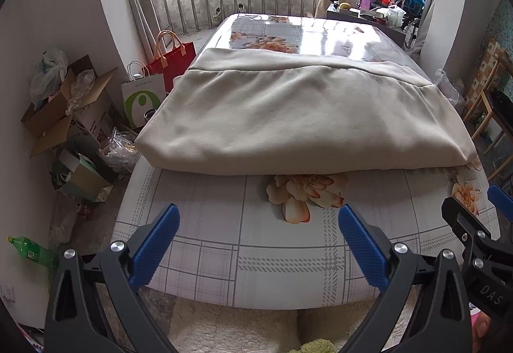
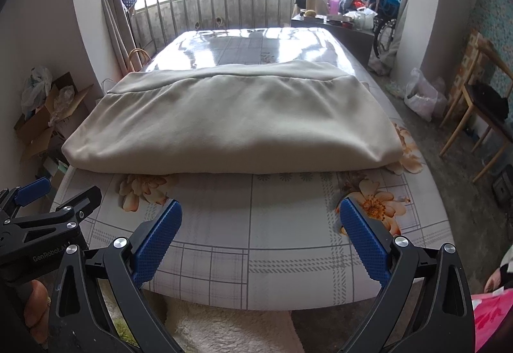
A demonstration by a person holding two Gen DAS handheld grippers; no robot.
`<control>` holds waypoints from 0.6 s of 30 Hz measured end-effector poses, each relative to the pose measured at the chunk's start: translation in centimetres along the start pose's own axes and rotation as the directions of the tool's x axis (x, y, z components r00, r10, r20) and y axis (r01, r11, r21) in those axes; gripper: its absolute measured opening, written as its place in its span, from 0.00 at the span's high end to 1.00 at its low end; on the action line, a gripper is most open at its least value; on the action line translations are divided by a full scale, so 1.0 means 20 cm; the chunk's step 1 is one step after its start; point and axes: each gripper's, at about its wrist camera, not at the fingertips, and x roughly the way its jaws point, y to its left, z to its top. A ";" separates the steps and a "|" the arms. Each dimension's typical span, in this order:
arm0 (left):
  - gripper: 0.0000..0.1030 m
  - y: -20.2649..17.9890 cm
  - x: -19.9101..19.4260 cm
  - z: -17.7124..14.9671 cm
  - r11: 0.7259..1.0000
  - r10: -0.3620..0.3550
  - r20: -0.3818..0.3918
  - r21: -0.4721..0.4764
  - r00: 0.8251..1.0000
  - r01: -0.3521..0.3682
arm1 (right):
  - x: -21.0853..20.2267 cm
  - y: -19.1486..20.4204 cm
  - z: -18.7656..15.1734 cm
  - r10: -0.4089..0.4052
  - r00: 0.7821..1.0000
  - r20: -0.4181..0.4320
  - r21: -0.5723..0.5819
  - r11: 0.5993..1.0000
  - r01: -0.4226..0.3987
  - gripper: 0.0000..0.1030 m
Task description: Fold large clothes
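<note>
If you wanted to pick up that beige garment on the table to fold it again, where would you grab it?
Probably by the two near corners of the beige garment. Its thick rounded front edge faces both open grippers, left gripper and right gripper, and lies slightly raised off the flowered tablecloth. Coming in low from the near side, one finger could slide under each corner.

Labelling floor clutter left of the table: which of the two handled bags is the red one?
The rear bag, nearer the balcony railing, with tan handles. The white paper bag with a green logo stands in front of it.
</note>
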 end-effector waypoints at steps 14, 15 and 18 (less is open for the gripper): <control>0.05 0.00 -0.01 0.01 1.000 -0.003 -0.003 0.000 1.000 0.003 | -0.01 0.00 0.00 -0.007 1.000 0.000 -0.002 1.000 0.007 0.08; 0.05 0.00 -0.01 0.01 1.000 -0.004 -0.002 -0.001 1.000 0.004 | -0.02 0.00 0.01 -0.007 1.000 0.000 -0.003 1.000 0.007 0.08; 0.05 0.00 -0.01 0.01 1.000 -0.006 -0.001 -0.002 1.000 0.006 | -0.02 0.01 0.01 -0.008 1.000 0.000 -0.001 1.000 0.008 0.08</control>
